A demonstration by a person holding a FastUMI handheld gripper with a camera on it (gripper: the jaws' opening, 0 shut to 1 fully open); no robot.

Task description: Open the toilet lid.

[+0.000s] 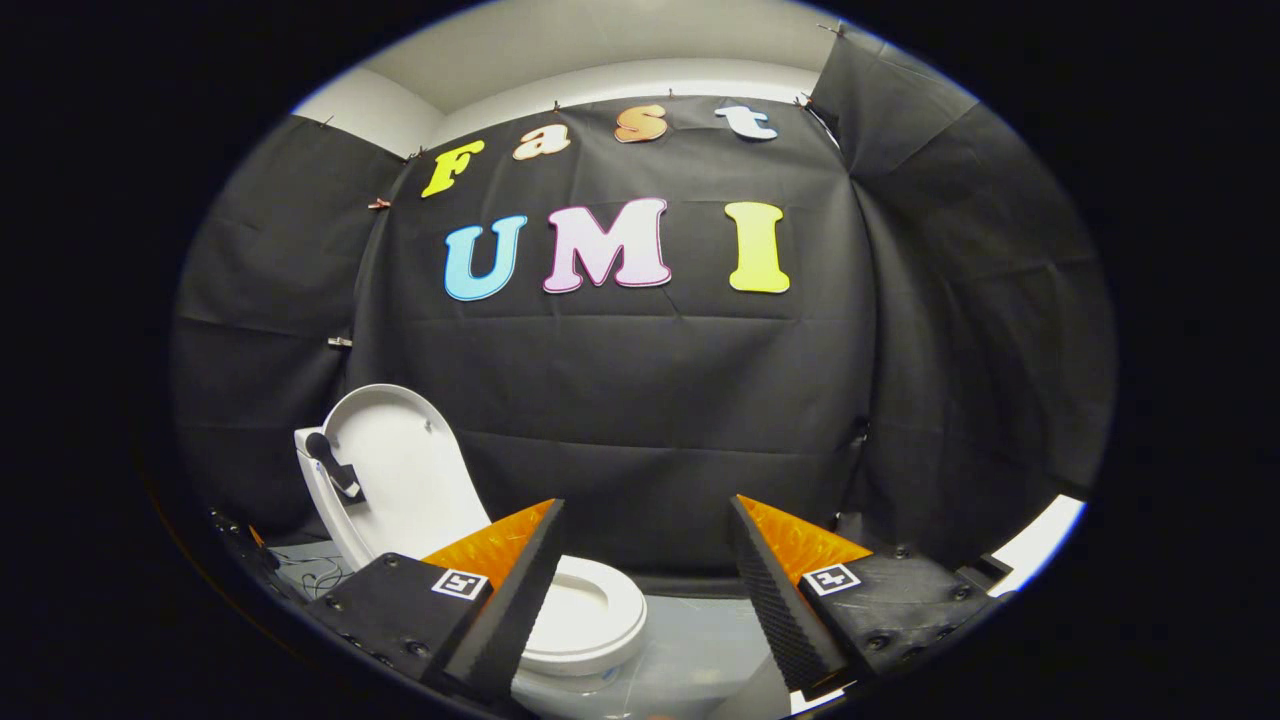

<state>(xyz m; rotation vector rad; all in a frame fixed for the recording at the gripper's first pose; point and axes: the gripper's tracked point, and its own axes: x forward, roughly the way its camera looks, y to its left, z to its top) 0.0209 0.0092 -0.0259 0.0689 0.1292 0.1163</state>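
A white toilet stands low and to the left, partly behind my left finger (pixel 520 590). Its lid (pixel 400 475) is raised upright, leaning back toward the tank side, with a dark handle piece (pixel 335 465) on its left edge. The seat ring (pixel 590 610) lies flat over the bowl, just ahead of and below the left finger. My gripper (pixel 645 520) is open, its fingers wide apart with nothing between them, set back from the toilet and a little to its right.
Black cloth walls close the booth behind and on both sides. Some thin cables (pixel 310 575) lie on the floor left of the toilet. A pale floor (pixel 700 640) stretches between the fingers, to the right of the bowl.
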